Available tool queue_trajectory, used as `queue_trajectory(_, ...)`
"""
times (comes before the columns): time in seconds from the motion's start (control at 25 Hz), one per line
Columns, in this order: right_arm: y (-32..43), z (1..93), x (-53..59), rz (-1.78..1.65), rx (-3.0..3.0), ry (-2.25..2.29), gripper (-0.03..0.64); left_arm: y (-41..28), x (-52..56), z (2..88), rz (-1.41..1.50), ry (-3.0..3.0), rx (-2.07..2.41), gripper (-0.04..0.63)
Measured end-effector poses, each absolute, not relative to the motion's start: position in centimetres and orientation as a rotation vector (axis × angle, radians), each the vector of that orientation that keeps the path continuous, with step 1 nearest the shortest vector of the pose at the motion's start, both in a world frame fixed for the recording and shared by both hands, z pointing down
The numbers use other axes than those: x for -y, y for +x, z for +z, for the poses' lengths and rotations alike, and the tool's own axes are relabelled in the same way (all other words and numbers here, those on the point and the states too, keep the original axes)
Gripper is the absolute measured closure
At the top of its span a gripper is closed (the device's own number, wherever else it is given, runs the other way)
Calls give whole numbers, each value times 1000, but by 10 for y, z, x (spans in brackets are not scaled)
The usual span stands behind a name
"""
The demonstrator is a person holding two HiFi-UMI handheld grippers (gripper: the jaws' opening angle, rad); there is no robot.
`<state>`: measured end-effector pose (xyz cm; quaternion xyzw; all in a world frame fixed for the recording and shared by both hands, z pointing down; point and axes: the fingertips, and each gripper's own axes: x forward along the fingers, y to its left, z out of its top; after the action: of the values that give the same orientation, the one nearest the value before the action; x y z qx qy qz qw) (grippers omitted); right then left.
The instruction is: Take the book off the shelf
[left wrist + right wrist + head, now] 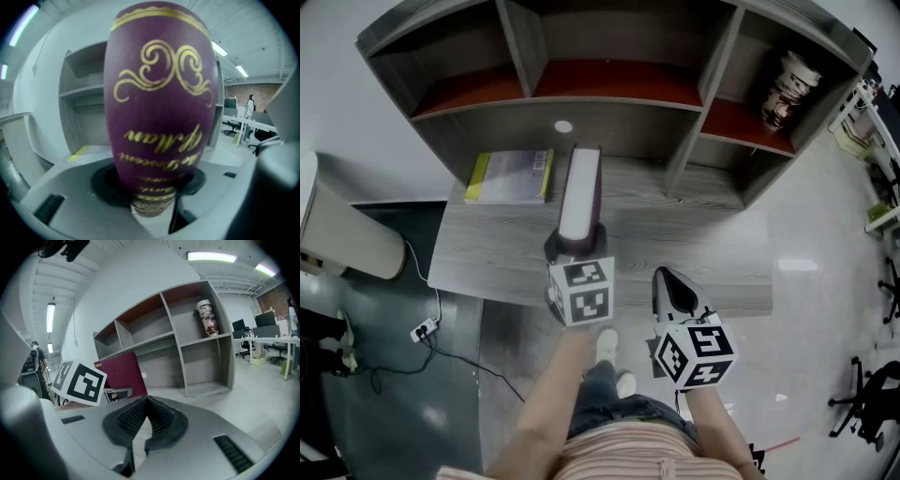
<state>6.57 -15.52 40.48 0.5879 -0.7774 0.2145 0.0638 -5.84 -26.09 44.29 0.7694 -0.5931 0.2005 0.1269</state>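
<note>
My left gripper [574, 246] is shut on a maroon book [578, 202] with gold lettering, held spine toward me above the grey desk board [703, 253] of the shelf unit [609, 112]. In the left gripper view the book's spine [159, 108] fills the middle, and the jaws clamp its lower end [152, 197]. My right gripper [673, 279] hovers to the right of it, at the desk's front edge, shut with nothing in it; its pads [146, 401] meet at the tip. In the right gripper view, the book [121, 373] stands beside the left gripper's marker cube [78, 383].
A yellow-and-grey book [508, 176] lies flat on the desk at the left. A patterned cylinder [787, 89] stands in the upper right compartment. On the floor are a power strip [424, 329] with a cable at the left and an office chair [862, 394] at the right.
</note>
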Motion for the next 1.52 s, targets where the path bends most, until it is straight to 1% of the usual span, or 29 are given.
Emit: queue_trajectory(1.52, 60, 369, 22, 432, 2456, 1763, 609, -59, 113, 425, 569, 2271, 1746, 371)
